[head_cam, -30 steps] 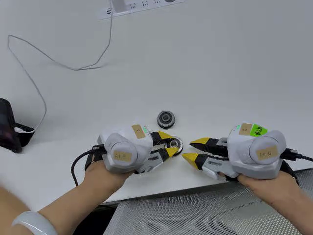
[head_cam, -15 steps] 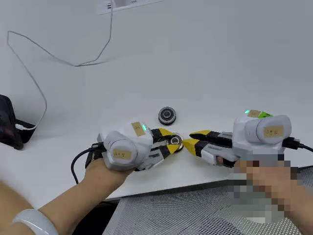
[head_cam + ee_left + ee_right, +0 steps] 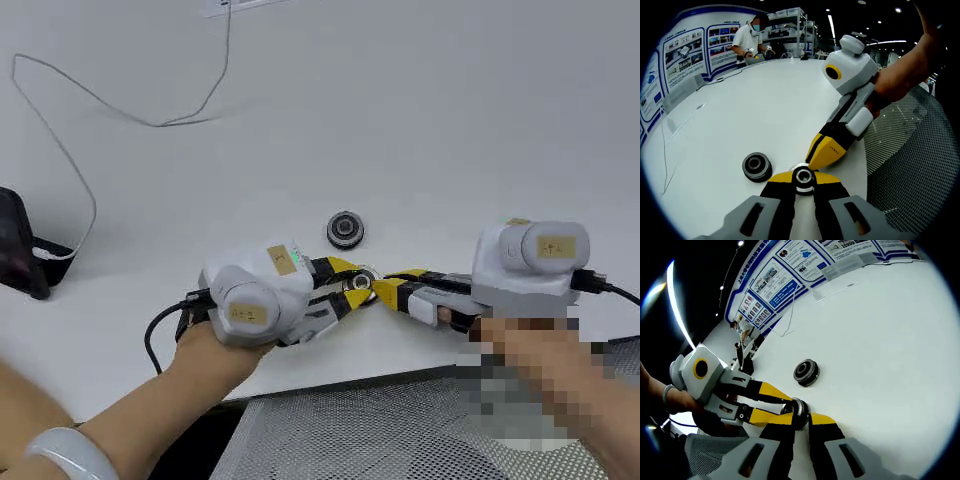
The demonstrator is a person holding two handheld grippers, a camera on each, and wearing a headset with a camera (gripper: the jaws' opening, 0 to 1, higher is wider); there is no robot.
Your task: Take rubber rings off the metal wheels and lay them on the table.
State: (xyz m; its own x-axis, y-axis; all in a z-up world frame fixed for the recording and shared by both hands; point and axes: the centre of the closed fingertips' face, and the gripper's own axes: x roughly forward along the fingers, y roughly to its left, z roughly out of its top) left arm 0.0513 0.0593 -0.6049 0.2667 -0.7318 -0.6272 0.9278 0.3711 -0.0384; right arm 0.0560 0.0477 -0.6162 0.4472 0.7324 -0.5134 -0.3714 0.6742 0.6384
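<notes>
- The left tongs point(image 3: 352, 285) were pinching a small silver metal wheel point(image 3: 358, 283) by its sides, low at the near edge of the white table point(image 3: 450, 150). I could not tell whether the wheel touched the table.
- 1 second earlier the right tongs point(image 3: 385, 285) stood well apart to the right with their jaws spread. By now they had come in to the wheel, and their yellow tips had drawn nearly together against it.
- I could not tell whether those tips had bitten the rubber ring or were only resting on the rim.
- As a judgement, the approach was over and the peel was about to begin, with 0 rings laid on the table so far.
- The head view showed the held wheel half hidden between the 2 pairs of tips.
- The left gripper view showed its face clearly, with the right tongs meeting its upper right edge.
- The right gripper view showed the wheel sitting between that gripper's own tips.
- A second dark-rimmed metal wheel point(image 3: 344, 229) lay on the table just beyond, apart from both tongs and apparently not yet stripped.
</notes>
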